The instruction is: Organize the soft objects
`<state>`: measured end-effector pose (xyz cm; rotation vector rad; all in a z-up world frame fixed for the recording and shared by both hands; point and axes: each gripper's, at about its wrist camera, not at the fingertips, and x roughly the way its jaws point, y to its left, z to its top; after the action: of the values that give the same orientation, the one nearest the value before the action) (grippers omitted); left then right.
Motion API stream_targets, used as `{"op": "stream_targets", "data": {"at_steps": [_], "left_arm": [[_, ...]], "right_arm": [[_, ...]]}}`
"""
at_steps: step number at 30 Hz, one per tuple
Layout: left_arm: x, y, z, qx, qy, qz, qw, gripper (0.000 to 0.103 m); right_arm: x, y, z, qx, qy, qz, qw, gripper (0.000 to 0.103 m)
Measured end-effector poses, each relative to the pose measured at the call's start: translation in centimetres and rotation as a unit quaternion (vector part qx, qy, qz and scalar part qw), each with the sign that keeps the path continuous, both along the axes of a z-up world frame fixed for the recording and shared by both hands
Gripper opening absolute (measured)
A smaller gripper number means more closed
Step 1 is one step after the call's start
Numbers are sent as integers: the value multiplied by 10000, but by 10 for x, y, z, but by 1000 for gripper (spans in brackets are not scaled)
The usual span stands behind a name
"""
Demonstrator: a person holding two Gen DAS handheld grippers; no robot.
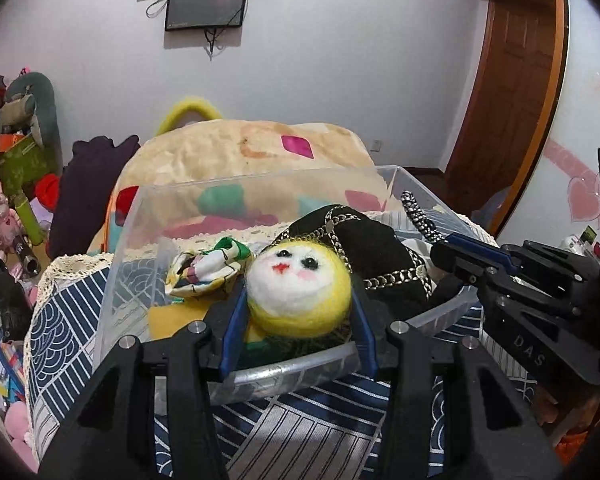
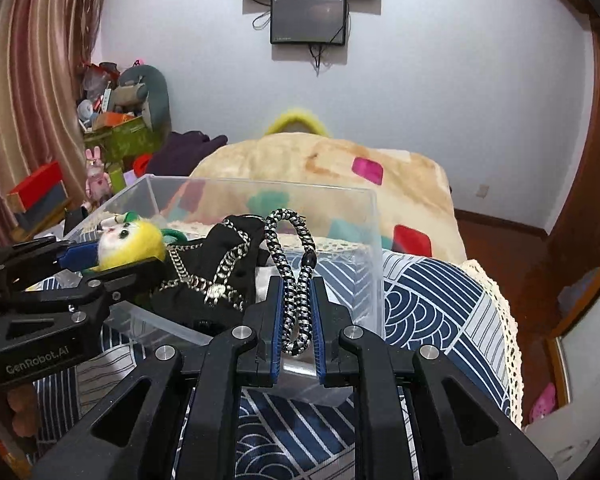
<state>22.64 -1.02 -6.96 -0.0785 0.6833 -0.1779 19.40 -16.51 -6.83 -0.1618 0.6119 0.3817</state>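
A clear plastic bin (image 1: pixel 136 232) stands on a blue-and-white patterned cloth. My left gripper (image 1: pixel 300 292) is shut on a felt doll head (image 1: pixel 298 284) with a white face and yellow hair, held over the bin's near rim. The head also shows in the right wrist view (image 2: pixel 128 246). A black cloth with silver chain trim (image 1: pixel 364 248) lies in the bin beside it. My right gripper (image 2: pixel 298 304) is shut on a black-and-white braided cord (image 2: pixel 296 276), which loops up over the bin. A small patterned cloth bundle (image 1: pixel 208 270) lies in the bin.
A beige blanket with coloured patches (image 1: pixel 252 148) is piled behind the bin. Toys and boxes (image 1: pixel 16 152) clutter the left side. A wooden door (image 1: pixel 512 92) is at the right. The patterned cloth (image 2: pixel 432 300) covers the surface.
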Motion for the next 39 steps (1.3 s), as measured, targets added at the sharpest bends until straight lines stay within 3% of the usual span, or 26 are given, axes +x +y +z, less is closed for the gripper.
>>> {"op": "stream_targets", "data": {"at_steps": [6,8,12,24,33,39], "left_arm": [[2,8,-1,-275,91,-57,9996,64],[-2,7,1,-275,53,-94,9996,68],[-15,-1,9,-54,-108,-172,9998,69],[-52,4,34,23,-429,-115,9990,73],[-88,18,64,-168,-847,32,9963,75],[-117,22,86,-88,-1258,121,9919,76]], "right_arm": [[-4,-3,5,50,2,-2,10000,36],[-6,-5,6,65,-13,-2,10000,38],[-6,-6,10,121,1,31,9999,39],[-36,-19,37,280,-425,35,9987,48],[-69,-24,62,500,-911,86,9946,65],[-89,-25,78,771,-1241,144,9892,75]]}}
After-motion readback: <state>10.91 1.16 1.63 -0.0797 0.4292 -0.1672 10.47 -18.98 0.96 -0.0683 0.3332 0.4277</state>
